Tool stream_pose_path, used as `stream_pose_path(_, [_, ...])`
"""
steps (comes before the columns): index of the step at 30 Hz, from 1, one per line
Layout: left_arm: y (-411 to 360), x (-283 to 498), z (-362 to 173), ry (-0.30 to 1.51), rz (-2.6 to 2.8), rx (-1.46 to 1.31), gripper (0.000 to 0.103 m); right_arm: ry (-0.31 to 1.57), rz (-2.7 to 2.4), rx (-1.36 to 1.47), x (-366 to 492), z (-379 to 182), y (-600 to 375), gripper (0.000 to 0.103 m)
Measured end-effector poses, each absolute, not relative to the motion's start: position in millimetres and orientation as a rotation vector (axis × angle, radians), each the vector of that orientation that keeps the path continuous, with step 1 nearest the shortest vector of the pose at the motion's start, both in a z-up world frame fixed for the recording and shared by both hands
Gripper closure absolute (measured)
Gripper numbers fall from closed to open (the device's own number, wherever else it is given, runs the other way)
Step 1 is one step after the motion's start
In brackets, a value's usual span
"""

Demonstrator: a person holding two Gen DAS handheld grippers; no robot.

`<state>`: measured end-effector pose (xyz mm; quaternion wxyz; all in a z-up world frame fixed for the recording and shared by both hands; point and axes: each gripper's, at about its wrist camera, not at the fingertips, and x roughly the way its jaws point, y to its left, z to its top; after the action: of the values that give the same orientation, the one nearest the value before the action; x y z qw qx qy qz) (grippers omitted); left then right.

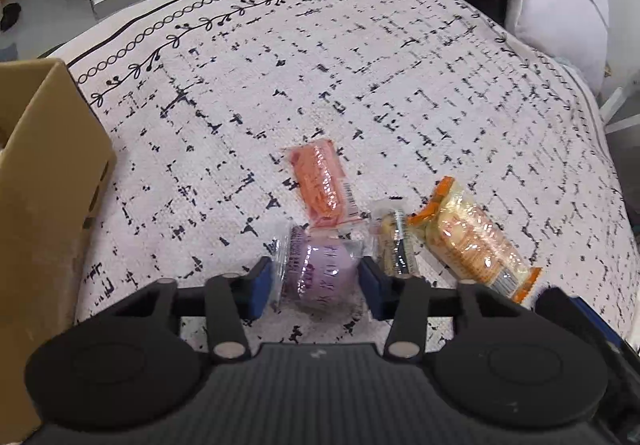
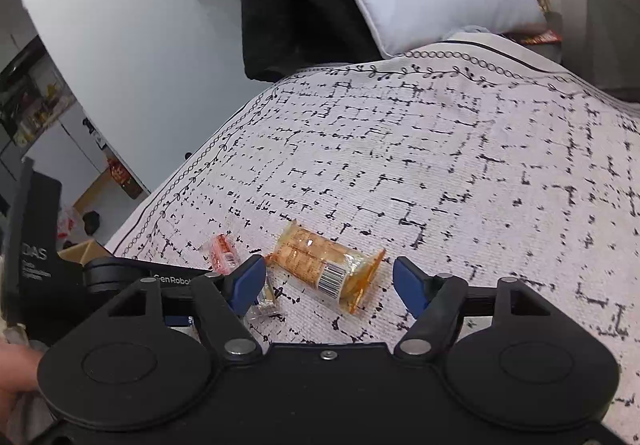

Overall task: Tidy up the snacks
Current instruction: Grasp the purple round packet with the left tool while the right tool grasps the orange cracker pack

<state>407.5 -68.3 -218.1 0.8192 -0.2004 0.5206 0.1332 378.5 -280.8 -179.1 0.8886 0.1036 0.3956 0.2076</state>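
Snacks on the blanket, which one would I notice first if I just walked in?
Probably the purple snack pack, squeezed between the blue pads of the left gripper near the front of the patterned blanket. Next, the long orange cracker pack lying flat between the open fingers of the right gripper, untouched. A brown cardboard box stands at the blanket's left edge.

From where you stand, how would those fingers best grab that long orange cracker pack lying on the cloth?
Probably across its middle, coming down from above. The orange cracker pack lies flat on the patterned cloth as a long roll, so its narrow width fits between the open right gripper, while its crimped ends look flimsy and slippery.
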Motion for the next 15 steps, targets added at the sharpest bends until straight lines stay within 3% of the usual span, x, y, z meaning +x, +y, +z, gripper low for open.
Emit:
stream_pose_path(2, [-67, 406, -215, 1.107, 0.269, -0.438, 0.066, 0.813, 0.429, 0.174, 380, -183, -272, 0.031])
stream_pose_path(7, [-57, 400, -210, 1.112, 0.255, -0.453, 0.068, 0.749, 0.404, 0.070, 383, -189, -252, 0.030])
stream_pose_path(15, [-36, 380, -198, 1.080, 0.243, -0.491, 0.068, 0.655, 0.416, -0.031, 395, -193, -235, 0.019])
